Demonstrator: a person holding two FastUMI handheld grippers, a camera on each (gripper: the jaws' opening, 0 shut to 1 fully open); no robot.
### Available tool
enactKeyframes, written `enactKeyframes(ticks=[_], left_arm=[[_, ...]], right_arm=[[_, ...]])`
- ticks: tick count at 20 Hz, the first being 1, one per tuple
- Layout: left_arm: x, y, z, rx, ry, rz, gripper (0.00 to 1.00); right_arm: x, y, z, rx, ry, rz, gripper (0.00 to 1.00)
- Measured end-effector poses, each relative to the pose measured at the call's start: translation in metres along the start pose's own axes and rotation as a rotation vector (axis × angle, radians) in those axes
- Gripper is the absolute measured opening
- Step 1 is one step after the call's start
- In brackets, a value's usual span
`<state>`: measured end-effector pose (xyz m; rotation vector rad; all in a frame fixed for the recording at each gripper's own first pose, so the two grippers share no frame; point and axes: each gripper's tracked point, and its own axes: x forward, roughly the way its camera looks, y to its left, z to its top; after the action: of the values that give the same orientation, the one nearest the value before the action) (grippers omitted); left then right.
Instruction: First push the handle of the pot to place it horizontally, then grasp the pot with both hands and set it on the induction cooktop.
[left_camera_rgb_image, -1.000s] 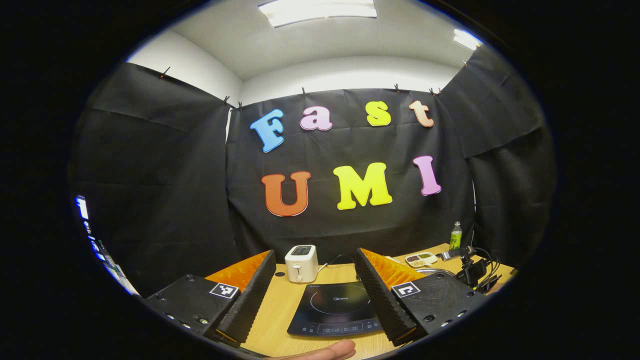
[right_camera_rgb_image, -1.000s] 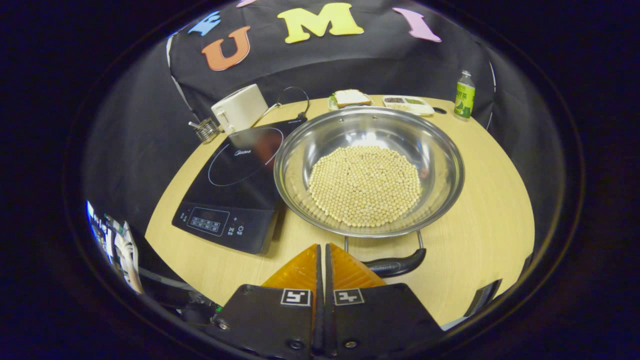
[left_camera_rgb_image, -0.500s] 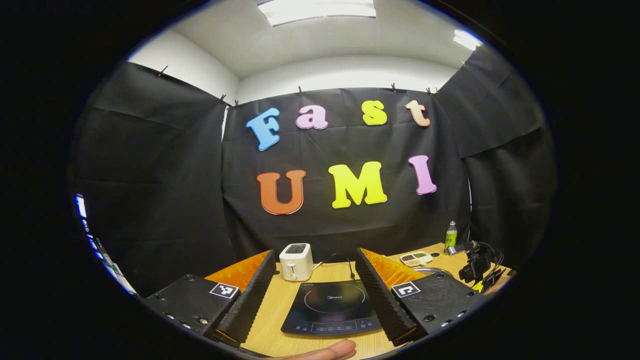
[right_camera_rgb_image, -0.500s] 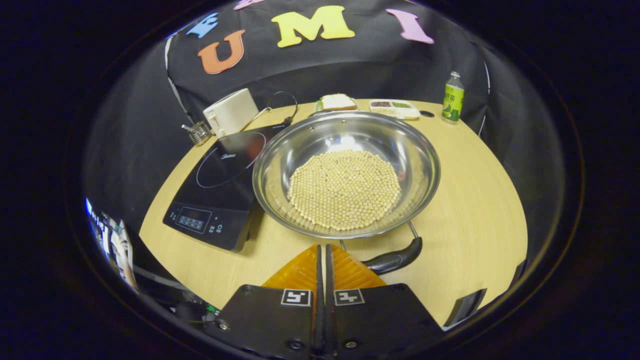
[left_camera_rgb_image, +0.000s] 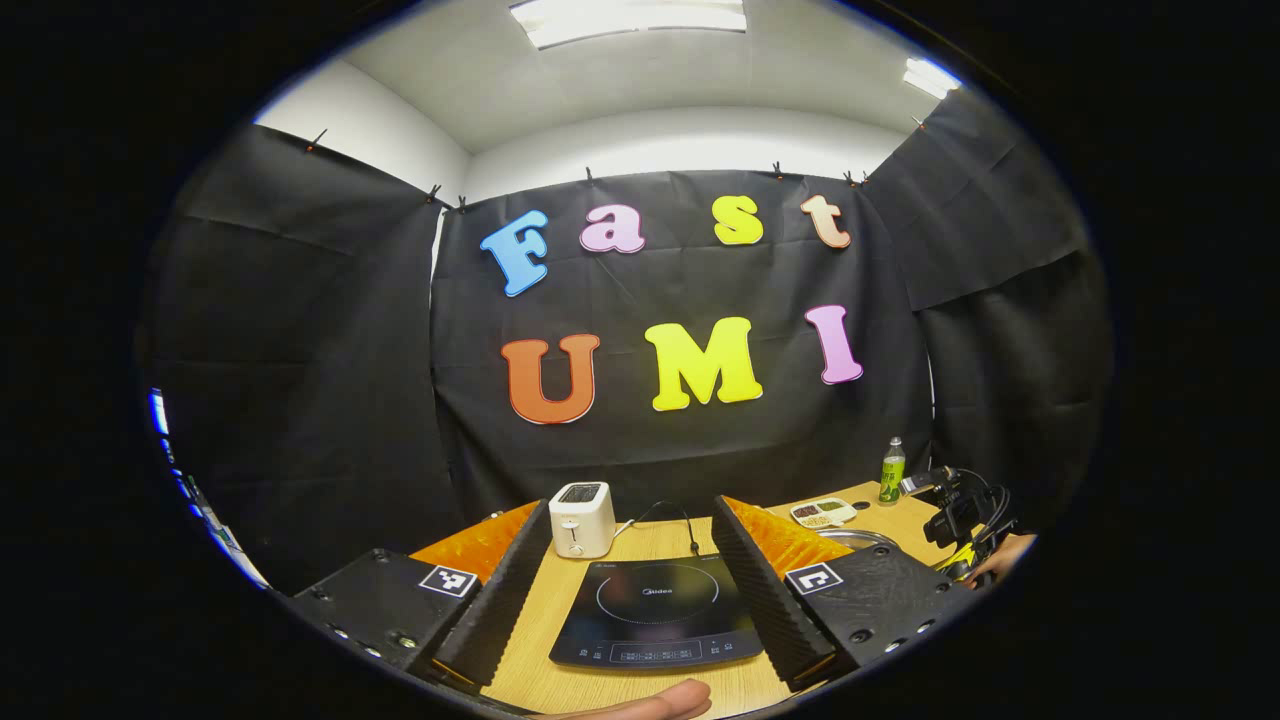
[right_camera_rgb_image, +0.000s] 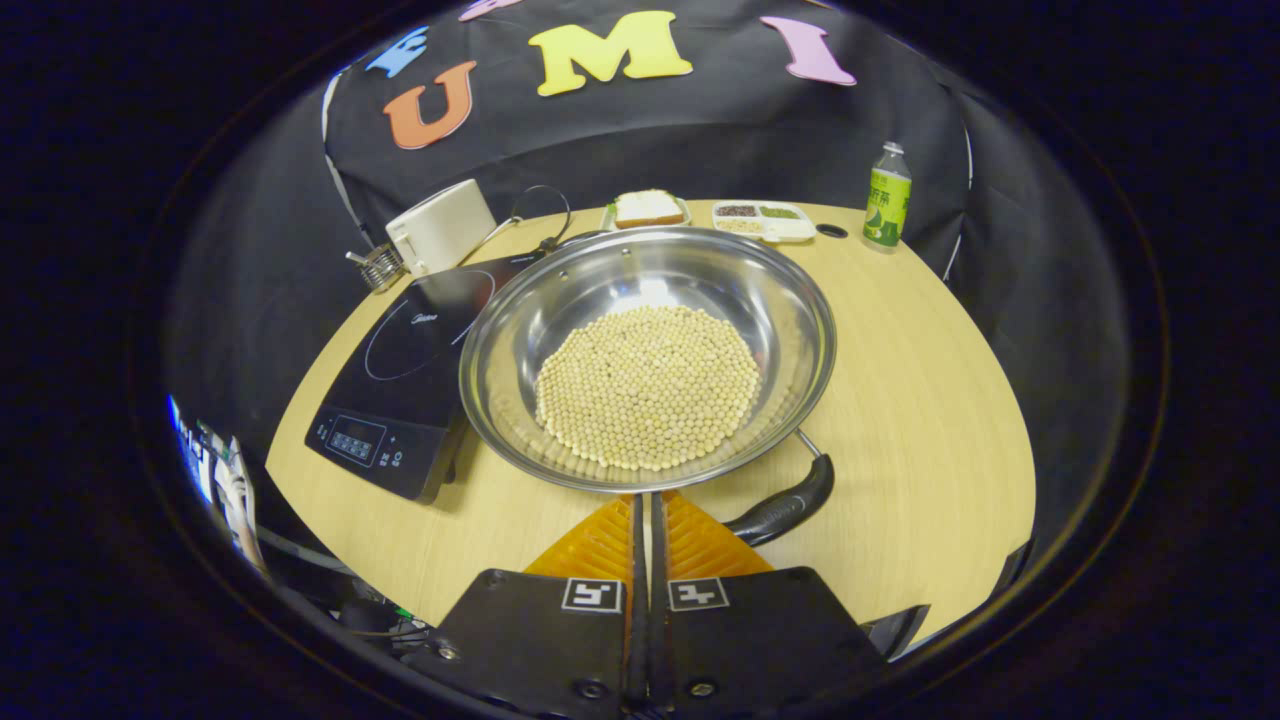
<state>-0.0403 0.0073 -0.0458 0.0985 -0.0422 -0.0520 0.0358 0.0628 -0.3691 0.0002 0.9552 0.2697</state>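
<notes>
Pot (right_camera_rgb_image: 800, 330) holds pale beans (right_camera_rgb_image: 648, 388) | right hand-held gripper (right_camera_rgb_image: 645, 510) together | left (left_camera_rgb_image: 630, 560) apart

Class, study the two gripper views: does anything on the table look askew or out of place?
The pot of beans sits on the table beside the induction cooktop, its rim overlapping the cooktop's edge. Its black handle points off at a slant. Nothing looks spilled or damaged.

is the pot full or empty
Partly filled: a round layer of pale beans covers the bottom of the pot, its steel sides bare above them.
</notes>
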Motion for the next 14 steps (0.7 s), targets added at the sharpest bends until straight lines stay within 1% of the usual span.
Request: enactKeyframes(ticks=[1, 2, 4, 5, 6, 7, 9, 10, 11, 12, 14], left_arm=[[-0.001, 0.001, 0.001, 0.002, -0.002, 0.003, 0.96], [-0.001, 0.001, 0.001, 0.0, -0.003, 0.005, 0.96], [-0.001, 0.0, -0.001, -0.013, -0.008, 0.005, 0.96], [-0.001, -0.001, -0.003, -0.018, -0.007, 0.003, 0.96], [0.0, -0.003, -0.006, -0.019, -0.003, 0.001, 0.96], [0.0, -0.002, -0.008, -0.017, 0.0, 0.004, 0.96], [0.005, -0.002, -0.012, -0.004, 0.003, 0.011, 0.96], [0.006, -0.003, -0.014, -0.001, 0.004, 0.015, 0.96], [0.009, -0.004, -0.016, -0.002, 0.006, 0.015, 0.96], [0.011, -0.006, -0.018, -0.007, 0.008, 0.013, 0.96], [0.016, -0.009, -0.023, -0.02, 0.015, 0.006, 0.96]], right_arm=[[0.001, -0.006, 0.001, -0.008, -0.004, -0.014, 0.01], [0.001, -0.01, 0.002, -0.008, -0.007, -0.019, 0.04], [0.004, -0.014, 0.004, 0.009, -0.009, -0.004, 0.04], [0.005, -0.016, 0.005, 0.019, -0.009, 0.008, 0.01], [0.006, -0.019, 0.006, 0.025, -0.007, 0.019, 0.01], [0.007, -0.022, 0.007, 0.027, -0.008, 0.021, 0.04], [0.01, -0.033, 0.011, 0.012, -0.017, 0.01, 0.04], [0.011, -0.039, 0.014, 0.003, -0.023, 0.005, 0.01], [0.013, -0.043, 0.016, -0.009, -0.029, 0.003, 0.04], [0.014, -0.047, 0.018, -0.021, -0.035, 0.005, 0.01], [0.016, -0.057, 0.023, -0.039, -0.052, 0.007, 0.04]])
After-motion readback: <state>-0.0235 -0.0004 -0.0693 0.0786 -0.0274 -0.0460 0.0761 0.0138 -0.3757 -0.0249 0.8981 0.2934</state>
